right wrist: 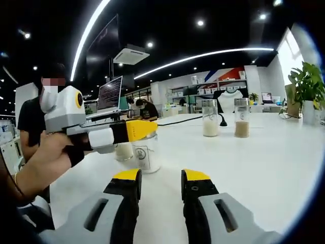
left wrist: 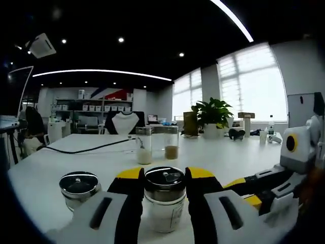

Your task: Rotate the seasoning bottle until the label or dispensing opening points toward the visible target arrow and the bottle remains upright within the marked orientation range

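A seasoning bottle [left wrist: 163, 203] with a metal lid and white contents stands upright on the white table [left wrist: 228, 157]. It sits between the fingers of my left gripper [left wrist: 163, 175], which press its sides just below the lid. In the right gripper view the same bottle [right wrist: 147, 155] stands under the yellow tips of the left gripper [right wrist: 142, 129], held by a hand. My right gripper [right wrist: 161, 178] is open, with nothing between its fingers, a short way in front of that bottle. The right gripper [left wrist: 244, 190] also enters the left gripper view from the right.
A second metal-lidded jar [left wrist: 78, 188] stands just left of the held bottle. Two taller bottles [left wrist: 144, 147] [left wrist: 171, 145], one white-filled and one brown-filled, stand farther back. A black cable [left wrist: 86, 149] runs across the table. A potted plant [left wrist: 212, 119] is at the far edge.
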`<action>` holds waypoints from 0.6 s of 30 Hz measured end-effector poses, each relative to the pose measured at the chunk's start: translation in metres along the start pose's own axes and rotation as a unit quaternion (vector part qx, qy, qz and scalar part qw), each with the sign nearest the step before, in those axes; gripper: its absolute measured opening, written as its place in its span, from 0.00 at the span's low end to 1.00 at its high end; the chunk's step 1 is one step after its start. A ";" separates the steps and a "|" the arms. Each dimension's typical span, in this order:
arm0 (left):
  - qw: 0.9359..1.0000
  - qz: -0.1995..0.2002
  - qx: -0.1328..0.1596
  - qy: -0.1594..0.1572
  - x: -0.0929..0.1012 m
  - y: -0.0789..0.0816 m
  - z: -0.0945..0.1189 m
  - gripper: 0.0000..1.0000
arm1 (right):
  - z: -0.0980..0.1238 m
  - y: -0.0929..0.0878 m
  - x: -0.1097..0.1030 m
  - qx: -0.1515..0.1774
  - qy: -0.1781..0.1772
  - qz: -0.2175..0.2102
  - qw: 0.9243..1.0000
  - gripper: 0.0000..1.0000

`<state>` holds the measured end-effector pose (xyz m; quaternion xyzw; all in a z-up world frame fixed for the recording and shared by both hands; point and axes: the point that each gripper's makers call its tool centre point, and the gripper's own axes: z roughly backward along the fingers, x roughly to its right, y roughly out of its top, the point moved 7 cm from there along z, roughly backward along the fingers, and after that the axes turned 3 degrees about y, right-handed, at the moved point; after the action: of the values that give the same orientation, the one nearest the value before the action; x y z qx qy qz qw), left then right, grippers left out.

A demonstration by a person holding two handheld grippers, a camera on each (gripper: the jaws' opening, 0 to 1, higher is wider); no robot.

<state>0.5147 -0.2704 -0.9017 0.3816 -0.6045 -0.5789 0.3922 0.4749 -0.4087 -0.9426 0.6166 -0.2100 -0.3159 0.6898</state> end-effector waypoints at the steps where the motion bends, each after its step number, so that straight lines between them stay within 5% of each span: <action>1: 1.000 0.001 0.000 0.000 -0.001 0.000 0.000 0.34 | 0.000 0.000 0.000 0.000 0.001 0.000 1.000 0.29; 18: 1.000 0.003 -0.007 0.013 -0.011 0.003 0.003 0.34 | 0.000 0.000 0.001 0.000 0.001 -0.004 1.000 0.29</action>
<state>0.5169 -0.2587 -0.8988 0.3847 -0.5967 -0.5764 0.4047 0.4756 -0.4097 -0.9424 0.6181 -0.2071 -0.3174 0.6887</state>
